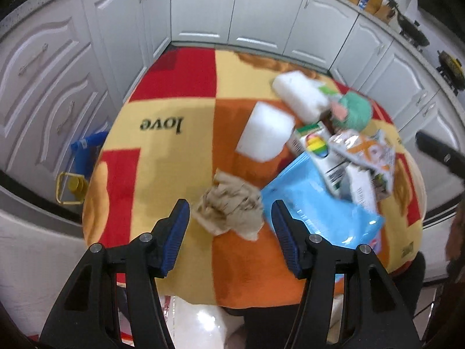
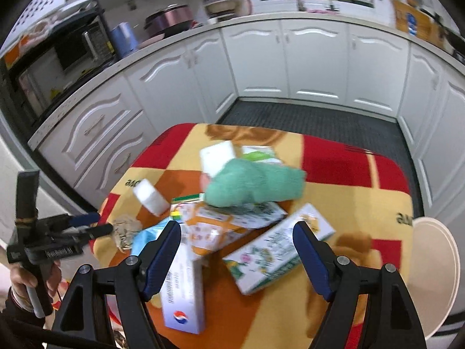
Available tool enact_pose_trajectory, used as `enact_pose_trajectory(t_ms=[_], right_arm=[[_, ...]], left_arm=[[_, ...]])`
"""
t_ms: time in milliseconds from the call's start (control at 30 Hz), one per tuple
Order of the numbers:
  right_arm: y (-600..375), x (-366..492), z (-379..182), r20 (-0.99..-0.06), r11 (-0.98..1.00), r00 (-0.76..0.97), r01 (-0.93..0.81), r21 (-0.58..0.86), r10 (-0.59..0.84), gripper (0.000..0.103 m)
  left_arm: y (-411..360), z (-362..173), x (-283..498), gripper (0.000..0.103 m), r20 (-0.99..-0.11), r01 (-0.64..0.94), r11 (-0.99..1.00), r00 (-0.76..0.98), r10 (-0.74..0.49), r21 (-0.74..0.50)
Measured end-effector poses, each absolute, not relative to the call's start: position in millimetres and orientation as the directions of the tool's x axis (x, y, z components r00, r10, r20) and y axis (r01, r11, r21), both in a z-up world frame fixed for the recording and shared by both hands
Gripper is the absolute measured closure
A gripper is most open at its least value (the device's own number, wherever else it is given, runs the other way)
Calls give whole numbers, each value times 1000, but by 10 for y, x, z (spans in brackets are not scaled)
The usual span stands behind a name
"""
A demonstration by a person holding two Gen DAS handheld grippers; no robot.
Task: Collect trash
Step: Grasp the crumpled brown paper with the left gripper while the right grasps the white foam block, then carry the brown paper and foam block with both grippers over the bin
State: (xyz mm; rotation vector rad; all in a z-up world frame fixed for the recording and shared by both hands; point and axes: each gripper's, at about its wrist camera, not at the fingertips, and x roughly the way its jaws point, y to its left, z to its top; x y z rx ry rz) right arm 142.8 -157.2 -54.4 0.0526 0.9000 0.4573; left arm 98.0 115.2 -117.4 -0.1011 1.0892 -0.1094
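Observation:
Trash lies in a heap on a table under a red, orange and yellow blanket (image 1: 162, 160). My left gripper (image 1: 231, 206) stands open just above a crumpled brown paper (image 1: 229, 210), which lies between and beyond its tips, untouched. Beside it are a blue pouch (image 1: 319, 203), a white foam block (image 1: 264, 135), a rainbow carton (image 1: 316, 145) and a green cloth (image 1: 353, 110). My right gripper (image 2: 237, 228) hangs open and empty over a flowered box (image 2: 279, 250), an orange snack bag (image 2: 209, 226) and a white box (image 2: 183, 290). The left gripper (image 2: 97, 224) shows by the brown paper (image 2: 125, 229).
White kitchen cabinets (image 2: 314, 58) ring the table, with a dark floor mat (image 2: 305, 116) behind it. A blue bag (image 1: 87, 145) and a yellow-capped bottle (image 1: 72, 187) stand on the floor at left. A white round dish (image 2: 436, 276) sits at the table's right edge.

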Motion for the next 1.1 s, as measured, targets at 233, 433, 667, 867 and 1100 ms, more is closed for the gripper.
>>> enact_pose_trajectory(t_ms=[233,433,667,867,1100], right_arm=[[-1051,1558,-570,-751,863,475,-442,247,458,26],[-517,1724,-671,-768,809,391,-523,268,507,26],[24,1976,-970,-815,779,320,-581,235,484,33],[71,2055,-1136,-810,780,300,-561,278,504,73],[-356,1792,-726,-740,771,368,-557,309,563,73]], left_arm=[[1161,-1445,1153,52,-879,15,978,435,-194,-208],[1299,-1296,1167,82,-849,6,968,480,-222,-249],[1496,-1141,1092,83,-833,-20,973,520,-186,-230],[1496,-1139,1030,83,-828,-37,977,538,-158,-211],[1250,-947,992,83,-796,2,981,585,-158,-193]])
